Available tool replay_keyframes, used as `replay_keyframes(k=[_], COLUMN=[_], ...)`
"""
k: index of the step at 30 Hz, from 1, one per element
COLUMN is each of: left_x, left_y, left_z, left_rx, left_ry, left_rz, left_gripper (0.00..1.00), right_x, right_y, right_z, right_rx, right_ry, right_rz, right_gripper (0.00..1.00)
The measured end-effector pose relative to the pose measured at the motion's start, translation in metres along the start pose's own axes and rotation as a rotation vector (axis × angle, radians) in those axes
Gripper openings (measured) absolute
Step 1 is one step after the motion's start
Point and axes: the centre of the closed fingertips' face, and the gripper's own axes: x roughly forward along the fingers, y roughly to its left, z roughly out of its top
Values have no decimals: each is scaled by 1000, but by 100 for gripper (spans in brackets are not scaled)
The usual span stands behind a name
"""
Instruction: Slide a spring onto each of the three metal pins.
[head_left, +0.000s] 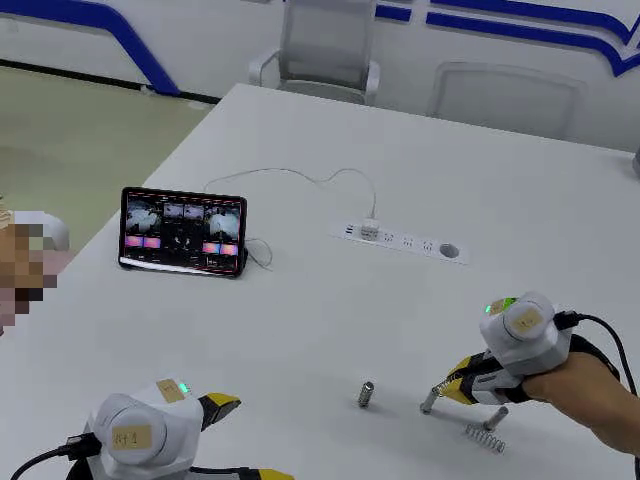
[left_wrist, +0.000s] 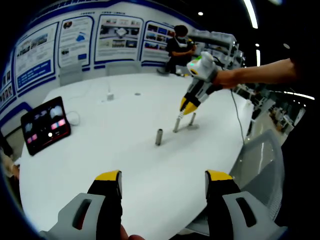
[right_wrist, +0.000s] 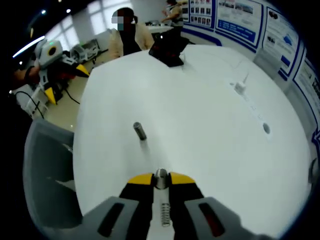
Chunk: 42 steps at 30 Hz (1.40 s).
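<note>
Left gripper (head_left: 247, 438), at 7 o'clock in the head view, with its jaws spread wide and empty. At 4 o'clock a loose spring (head_left: 485, 437) lies on the white table (head_left: 330, 300) just beside one pin (head_left: 496, 417), while the right gripper (head_left: 447, 390) is clamped on a second, tilted pin (head_left: 430, 401); a third pin (head_left: 366, 394) stands upright toward 6 o'clock. Judged step: the first threading, since no pin appears to carry a spring; the next move calls for lifting the spring and aligning its bore with a pin's free end.

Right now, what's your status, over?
Right hand-held gripper shut on a pin. Left hand-held gripper open, empty. Spring lying loose on table. Nothing in the way.
</note>
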Motion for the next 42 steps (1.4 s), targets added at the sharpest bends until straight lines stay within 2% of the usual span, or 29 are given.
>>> replay_keyframes(k=[12,25,34,42], left_x=[-3,-4,-3,-3], left_y=[4,6,3,2], left_z=[2,2,6,7], left_rx=[0,2,8,11], left_ry=[-3,2,1,8], left_rz=[9,15,12,11], left_gripper=[69,68,68,67], right_x=[13,30,46,58], right_y=[2,2,1,5], right_z=[0,-2,-11,-19], right_rx=[-70,-77,-76,-125], right_ry=[52,82,108,146], right_rz=[11,31,31,31], right_gripper=[13,13,13,13])
